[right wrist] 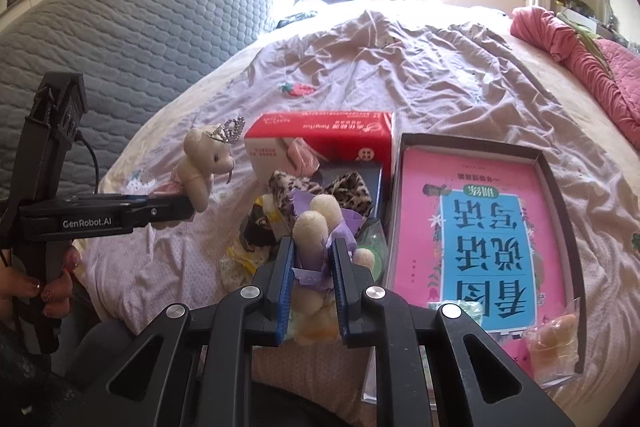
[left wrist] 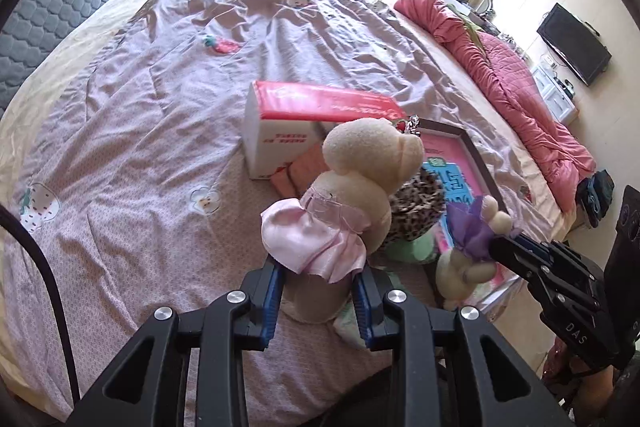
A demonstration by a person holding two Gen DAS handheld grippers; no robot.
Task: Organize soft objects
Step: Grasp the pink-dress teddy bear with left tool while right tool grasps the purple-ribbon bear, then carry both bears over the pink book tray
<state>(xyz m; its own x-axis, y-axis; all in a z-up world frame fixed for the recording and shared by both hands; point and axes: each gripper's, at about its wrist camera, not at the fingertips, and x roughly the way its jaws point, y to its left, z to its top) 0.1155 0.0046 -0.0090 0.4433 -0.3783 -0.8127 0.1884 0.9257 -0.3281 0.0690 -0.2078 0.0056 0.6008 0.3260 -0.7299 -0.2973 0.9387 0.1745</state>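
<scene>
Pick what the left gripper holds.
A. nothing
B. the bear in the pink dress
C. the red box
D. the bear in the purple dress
B: the left gripper is shut on the bear in the pink dress, which wears a tiara; the right gripper holds the bear in the purple dress.

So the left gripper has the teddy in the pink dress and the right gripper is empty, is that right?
Not quite. The left gripper does hold the teddy in the pink dress, but the right gripper is not empty: its jaws are closed on a teddy in a purple dress, as the right wrist view shows.
</scene>
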